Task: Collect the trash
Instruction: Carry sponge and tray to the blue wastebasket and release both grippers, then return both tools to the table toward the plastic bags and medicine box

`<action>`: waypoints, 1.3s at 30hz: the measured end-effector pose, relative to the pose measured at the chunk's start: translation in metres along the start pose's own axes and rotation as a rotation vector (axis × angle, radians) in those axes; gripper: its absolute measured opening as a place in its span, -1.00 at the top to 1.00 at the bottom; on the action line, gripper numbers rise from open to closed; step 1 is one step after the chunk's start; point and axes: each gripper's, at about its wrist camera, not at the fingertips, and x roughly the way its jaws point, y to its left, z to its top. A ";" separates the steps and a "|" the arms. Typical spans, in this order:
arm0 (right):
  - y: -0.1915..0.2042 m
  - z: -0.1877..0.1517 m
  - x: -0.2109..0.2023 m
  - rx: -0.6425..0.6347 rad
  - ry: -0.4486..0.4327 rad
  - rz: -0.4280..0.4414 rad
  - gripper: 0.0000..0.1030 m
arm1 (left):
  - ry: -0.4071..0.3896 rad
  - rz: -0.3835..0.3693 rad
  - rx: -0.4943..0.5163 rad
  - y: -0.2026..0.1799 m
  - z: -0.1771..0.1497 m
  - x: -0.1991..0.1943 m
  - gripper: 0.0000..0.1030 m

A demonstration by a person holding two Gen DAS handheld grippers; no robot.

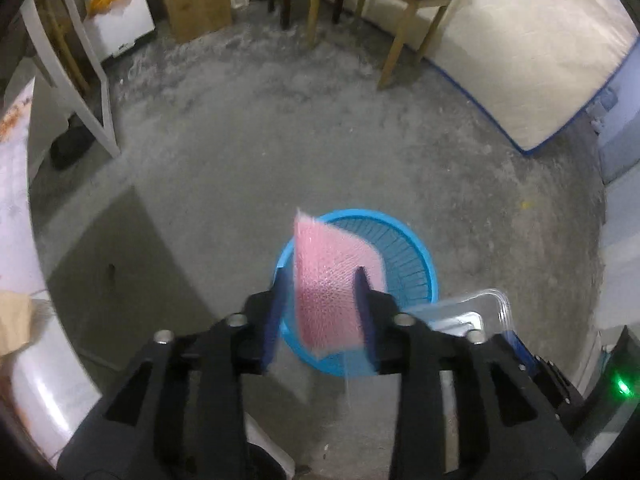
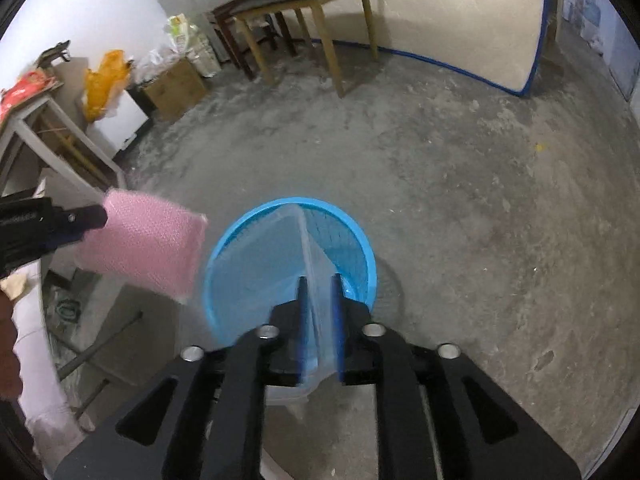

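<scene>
A blue plastic waste basket (image 1: pixel 416 256) stands on the concrete floor; it also shows in the right wrist view (image 2: pixel 360 248). My left gripper (image 1: pixel 322 276) is shut on a pink bubble-wrap sheet (image 1: pixel 332 272) and holds it over the basket's near-left rim. In the right wrist view the pink sheet (image 2: pixel 148 248) hangs left of the basket. My right gripper (image 2: pixel 319 280) is shut on a clear plastic container (image 2: pixel 280 256) and holds it above the basket's mouth. The clear container (image 1: pixel 468 312) shows at the right of the left wrist view.
A wooden chair (image 2: pixel 308 4) and a dark stool (image 2: pixel 240 8) stand at the back. A mattress (image 2: pixel 452 12) leans on the far wall. A cardboard box (image 2: pixel 176 88), bags and a white table frame (image 1: pixel 76 80) line the left side.
</scene>
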 end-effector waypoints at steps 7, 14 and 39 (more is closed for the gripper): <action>-0.013 -0.013 0.011 0.036 0.020 -0.018 0.29 | -0.039 -0.038 -0.010 0.001 -0.006 -0.018 0.01; -0.021 -0.032 -0.022 0.021 -0.008 0.010 0.25 | -0.117 -0.054 0.014 0.004 -0.018 -0.068 -0.19; 0.151 -0.123 -0.216 -0.617 -0.434 -0.147 -0.87 | -0.470 -0.153 -0.189 0.166 -0.248 -0.306 -0.83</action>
